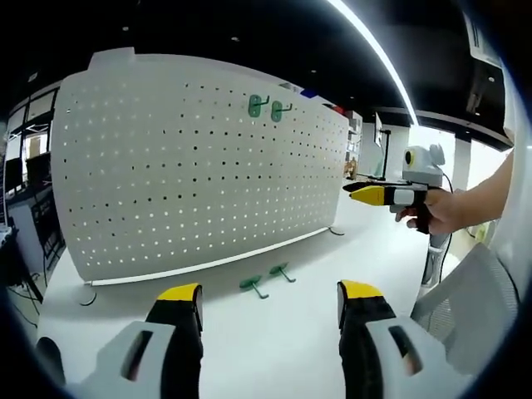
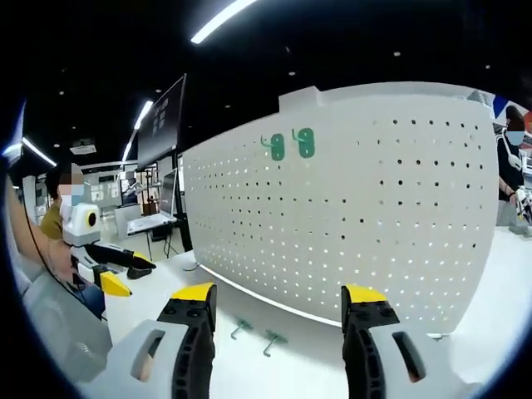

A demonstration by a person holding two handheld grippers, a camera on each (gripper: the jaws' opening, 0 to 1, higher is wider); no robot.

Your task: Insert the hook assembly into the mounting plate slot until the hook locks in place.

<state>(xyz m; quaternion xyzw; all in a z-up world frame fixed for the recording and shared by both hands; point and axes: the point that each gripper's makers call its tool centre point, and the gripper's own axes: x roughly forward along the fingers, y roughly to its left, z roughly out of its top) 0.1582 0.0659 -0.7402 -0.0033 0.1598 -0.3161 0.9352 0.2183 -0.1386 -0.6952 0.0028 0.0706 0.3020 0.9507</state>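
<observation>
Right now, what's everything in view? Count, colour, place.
Pegboard: 1, white, upright on the table.
Mounted hooks: 2, green, side by side near the pegboard's top.
Loose hooks: 2, green, lying on the table in front of the pegboard.
Table: 1, white, under everything.
Bystander: 1, past the pegboard's far end in the right gripper view.
Left gripper: yellow-tipped black jaws, apart, empty.
Right gripper: yellow-tipped black jaws, apart, empty.
Hand: 1, holding the right gripper.
</observation>
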